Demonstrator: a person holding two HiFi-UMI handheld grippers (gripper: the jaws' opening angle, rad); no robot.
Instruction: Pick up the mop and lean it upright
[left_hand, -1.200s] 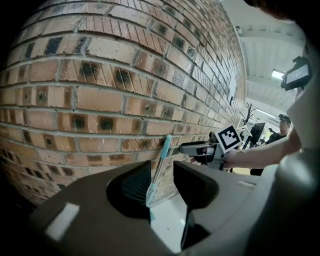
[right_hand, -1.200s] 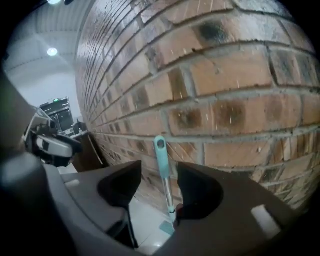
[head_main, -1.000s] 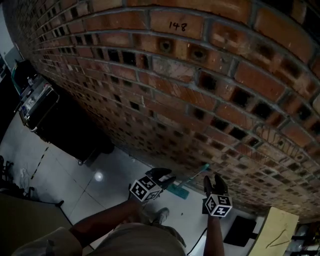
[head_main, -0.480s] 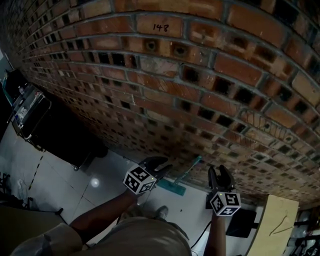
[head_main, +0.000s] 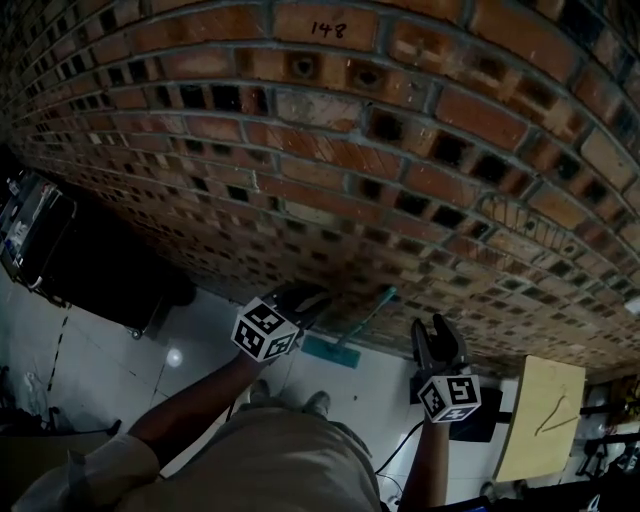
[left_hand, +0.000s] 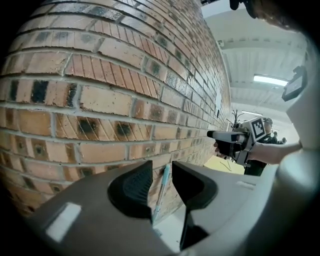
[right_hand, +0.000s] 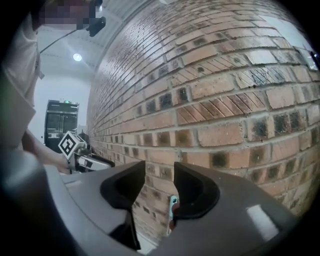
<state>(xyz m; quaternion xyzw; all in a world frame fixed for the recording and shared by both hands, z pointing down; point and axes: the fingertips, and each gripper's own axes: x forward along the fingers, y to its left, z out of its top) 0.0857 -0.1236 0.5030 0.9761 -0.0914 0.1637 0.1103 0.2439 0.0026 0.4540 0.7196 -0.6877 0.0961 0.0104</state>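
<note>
The mop (head_main: 368, 318) stood with its flat teal head on the floor (head_main: 200, 335) at the foot of the brick wall (head_main: 330, 150), its handle leaning up against the bricks, between the two grippers as seen from above and touched by neither. The left gripper (head_main: 303, 297) was held up facing the wall with its jaws apart and nothing in them, the handle only showing beyond through the gap. The right gripper (head_main: 436, 333), off to the mop's right, likewise had its jaws apart and empty, though they had just been closing a little
</note>
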